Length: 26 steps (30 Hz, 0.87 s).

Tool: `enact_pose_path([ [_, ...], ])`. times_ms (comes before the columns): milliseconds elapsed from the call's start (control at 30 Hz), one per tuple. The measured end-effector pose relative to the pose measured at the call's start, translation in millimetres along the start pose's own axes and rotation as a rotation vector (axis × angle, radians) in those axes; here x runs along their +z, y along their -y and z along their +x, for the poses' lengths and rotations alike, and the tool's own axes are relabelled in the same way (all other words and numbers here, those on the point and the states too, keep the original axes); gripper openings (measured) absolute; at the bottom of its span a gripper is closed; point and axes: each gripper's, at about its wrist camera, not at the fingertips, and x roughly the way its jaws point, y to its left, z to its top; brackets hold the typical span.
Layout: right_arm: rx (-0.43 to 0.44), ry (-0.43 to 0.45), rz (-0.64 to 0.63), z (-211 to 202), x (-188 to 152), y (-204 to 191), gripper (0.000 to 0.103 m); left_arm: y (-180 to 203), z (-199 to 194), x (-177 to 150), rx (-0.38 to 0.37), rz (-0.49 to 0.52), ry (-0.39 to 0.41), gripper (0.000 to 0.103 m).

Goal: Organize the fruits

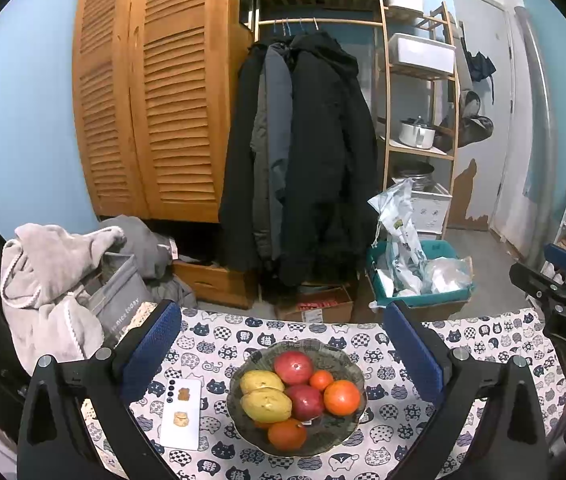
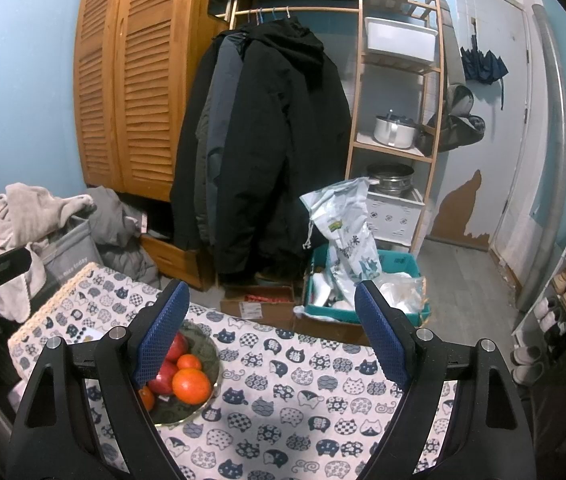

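A dark patterned bowl [image 1: 353,368] sits on a table with a cat-print cloth [image 1: 463,344]. It holds two yellow mangoes [image 1: 265,404], two red apples [image 1: 293,367] and several oranges [image 1: 341,397]. My left gripper [image 1: 281,356] is open and empty, raised above and in front of the bowl, which shows between its blue pads [image 1: 151,350]. My right gripper [image 2: 269,332] is open and empty, to the right of the bowl [image 2: 211,354], whose left part hides behind its left finger. The right gripper's body shows at the right edge of the left wrist view [image 1: 563,300].
A white phone [image 1: 181,416] lies on the cloth just left of the bowl. Beyond the table stand a wooden louvred wardrobe [image 1: 151,92], hanging black coats [image 1: 307,152], a shelf rack [image 1: 419,92], a teal crate of bags [image 1: 419,276] and a laundry pile [image 1: 63,276].
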Motion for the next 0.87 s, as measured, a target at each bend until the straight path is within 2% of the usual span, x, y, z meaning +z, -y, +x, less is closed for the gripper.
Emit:
enact_pose_path([
  [867,0.000,0.000,-0.002,-0.1,-0.7,-0.1,0.084,1.8,-2.4,-0.1,-0.014,-0.029,-0.021,0.102],
])
